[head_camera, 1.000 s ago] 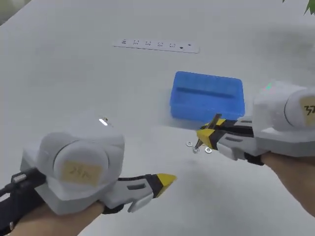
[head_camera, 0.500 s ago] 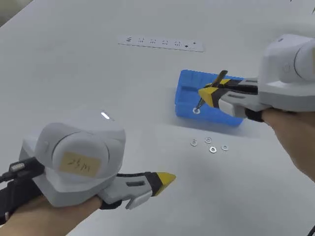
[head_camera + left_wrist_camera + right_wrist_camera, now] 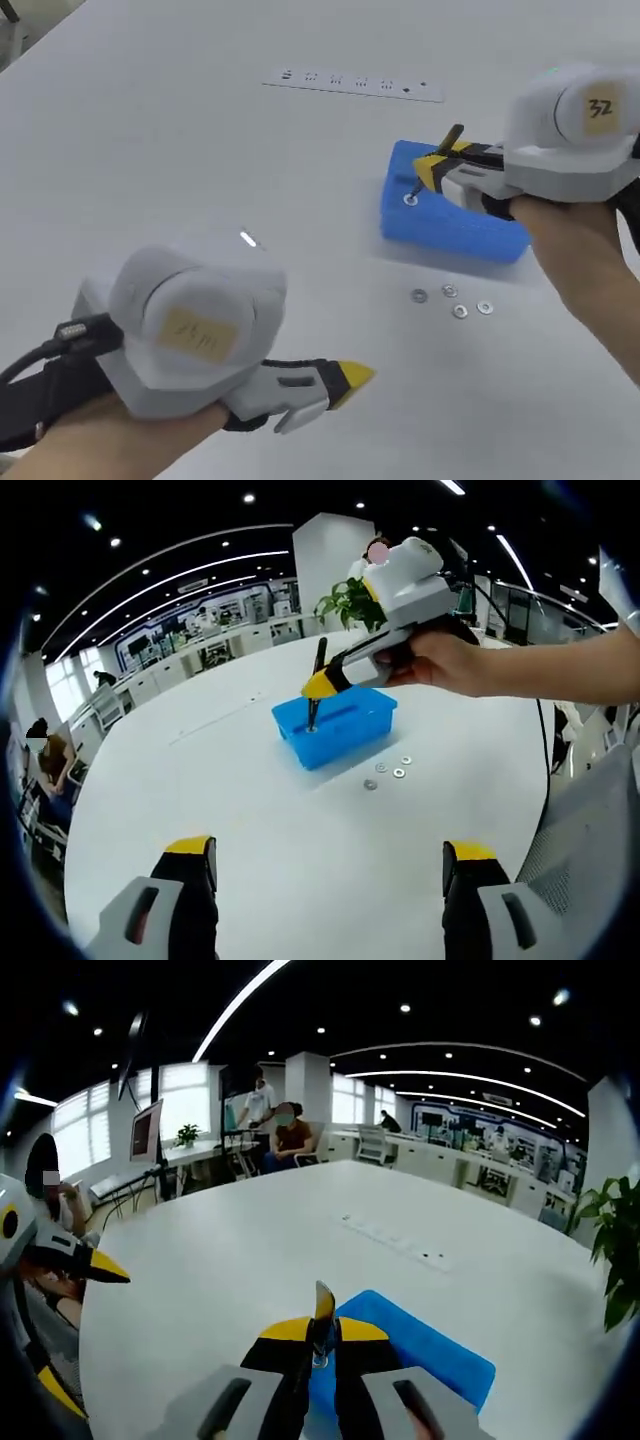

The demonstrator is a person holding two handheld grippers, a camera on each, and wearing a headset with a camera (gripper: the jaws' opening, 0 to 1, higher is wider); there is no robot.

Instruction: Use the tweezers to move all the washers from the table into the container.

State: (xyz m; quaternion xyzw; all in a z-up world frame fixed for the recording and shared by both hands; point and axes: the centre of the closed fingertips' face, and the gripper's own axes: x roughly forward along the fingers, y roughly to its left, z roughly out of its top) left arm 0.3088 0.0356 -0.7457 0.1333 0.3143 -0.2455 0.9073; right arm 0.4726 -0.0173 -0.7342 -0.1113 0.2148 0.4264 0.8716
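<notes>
While the left gripper [image 3: 345, 385] idles well short of the blue container [image 3: 462, 236], low over the white worktop [image 3: 200, 150] with its jaws spread wide and nothing between them, the right gripper [image 3: 432, 172] has done all the moving. A second ago it was down among the loose washers just in front of the container; now it has come up and across and hangs over the container's near left corner. Its jaws are pinched narrow on the tweezers [image 3: 453, 135], which slant down from them, and a single washer [image 3: 411, 200] sits right at the tweezer tips, above the container's inside. Whether the tips grip it yet or it has already dropped onto the container floor, I cannot tell from where I stand. Either way, one washer has left the worktop and this carry looks all but finished, needing only the release. Four more washers [image 3: 449, 290] lie in a small cluster just in front of the container, so I would judge the job well short of done, with several such trips to come.
</notes>
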